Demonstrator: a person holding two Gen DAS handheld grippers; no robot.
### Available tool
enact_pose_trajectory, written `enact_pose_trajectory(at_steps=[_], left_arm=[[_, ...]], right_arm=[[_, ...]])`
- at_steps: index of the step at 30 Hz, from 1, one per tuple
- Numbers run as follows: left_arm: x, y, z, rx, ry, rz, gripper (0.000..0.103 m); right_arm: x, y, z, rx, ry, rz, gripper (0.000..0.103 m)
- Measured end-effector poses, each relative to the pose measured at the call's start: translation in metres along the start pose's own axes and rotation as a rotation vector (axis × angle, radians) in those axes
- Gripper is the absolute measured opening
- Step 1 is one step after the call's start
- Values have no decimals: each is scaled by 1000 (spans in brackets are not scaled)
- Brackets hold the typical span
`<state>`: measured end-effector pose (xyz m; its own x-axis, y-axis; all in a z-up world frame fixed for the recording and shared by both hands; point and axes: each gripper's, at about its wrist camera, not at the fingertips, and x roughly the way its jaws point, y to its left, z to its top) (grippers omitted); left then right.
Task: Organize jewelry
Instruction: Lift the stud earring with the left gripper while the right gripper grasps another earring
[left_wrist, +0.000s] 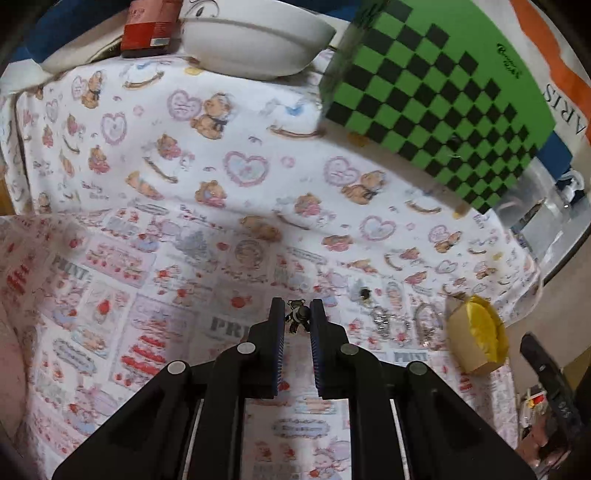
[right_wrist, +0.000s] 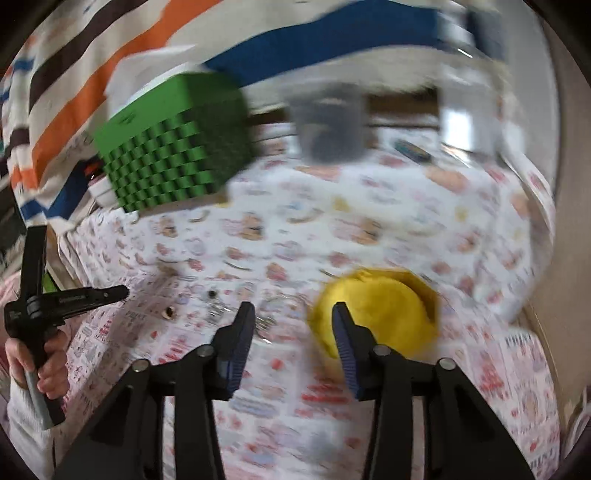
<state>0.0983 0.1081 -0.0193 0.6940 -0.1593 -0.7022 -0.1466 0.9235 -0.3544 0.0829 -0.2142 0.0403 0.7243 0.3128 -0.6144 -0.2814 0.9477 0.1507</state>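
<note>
Bear-print cloth (left_wrist: 229, 155) under left tongs (left_wrist: 297, 314) clamping bear charm (left_wrist: 297, 314), right tongs (right_wrist: 293, 314) parted, empty

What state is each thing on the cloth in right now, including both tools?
Left tool: shut on the bear charm.
Right tool: open, nothing between its pads.
Yellow box: open, on the cloth, yellow lining showing.
Green box: shut.
Bowl: upright, at the cloth's far edge.
Silver jewelry: loose on the cloth.
</note>
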Motion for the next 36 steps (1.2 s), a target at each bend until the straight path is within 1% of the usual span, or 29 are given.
enact_pose_trajectory(at_steps=[2, 4, 5, 6, 7, 8, 9, 10, 12, 15, 17, 19, 20, 22, 23, 24, 25, 26, 29, 30, 31, 34, 36], left_arm=[[-4, 3, 0, -3, -5, 29, 12], [-6, 9, 0, -26, 34, 91, 12], [-6, 15, 0, -51, 58, 96, 12], [-8, 20, 0, -70, 57, 75, 12], [-10, 23, 1, -77, 47, 80, 12], [-11, 27, 1, -78, 35, 116, 12], [-12, 30, 2, -80, 30, 143, 12], [-12, 32, 2, -85, 32, 150, 12], [-12, 37, 3, -98, 48, 147, 12], [-13, 37, 3, -76, 70, 196, 12], [-20, 39, 5, -81, 66, 187, 12], [-23, 42, 6, -81, 53, 206, 12], [-22, 43, 6, -83, 51, 219, 12], [-21, 45, 6, -91, 52, 217, 12], [-22, 45, 7, -96, 53, 207, 12], [-23, 45, 7, -97, 50, 199, 12], [-24, 45, 7, -98, 44, 191, 12], [-24, 45, 8, -100, 42, 187, 12], [-21, 42, 7, -84, 57, 188, 12], [-22, 40, 7, -79, 55, 188, 12], [-24, 39, 7, -77, 50, 185, 12], [-30, 34, 8, -69, 26, 170, 12], [-31, 33, 8, -66, 22, 166, 12]], right_arm=[[15, 21, 8, -26, 36, 57, 48], [34, 43, 12, -38, 70, 80, 48], [44, 55, 14, -46, 82, 96, 48], [53, 67, 14, -56, 96, 108, 48], [61, 77, 13, -66, 109, 113, 48], [70, 87, 10, -76, 126, 120, 48], [81, 99, 8, -91, 152, 126, 45], [93, 111, 6, -109, 182, 123, 40], [113, 131, 1, -127, 223, 123, 38], [134, 147, -1, -131, 257, 112, 35], [147, 156, -2, -150, 279, 109, 35], [160, 161, -5, -174, 314, 52, 34], [165, 161, -7, -166, 325, 47, 33], [170, 161, -11, -158, 354, 55, 25], [169, 162, -12, -160, 350, 55, 20], [168, 165, -13, -171, 342, 45, 13], [167, 167, -13, -182, 328, 16, 14], [166, 167, -13, -180, 322, 6, 13], [155, 153, -9, -108, 335, 60, 13], [149, 150, -8, -101, 323, 71, 9], [140, 146, -7, -104, 303, 79, 1], [117, 130, -5, -106, 257, 104, 1], [103, 115, -5, -87, 231, 105, 1]])
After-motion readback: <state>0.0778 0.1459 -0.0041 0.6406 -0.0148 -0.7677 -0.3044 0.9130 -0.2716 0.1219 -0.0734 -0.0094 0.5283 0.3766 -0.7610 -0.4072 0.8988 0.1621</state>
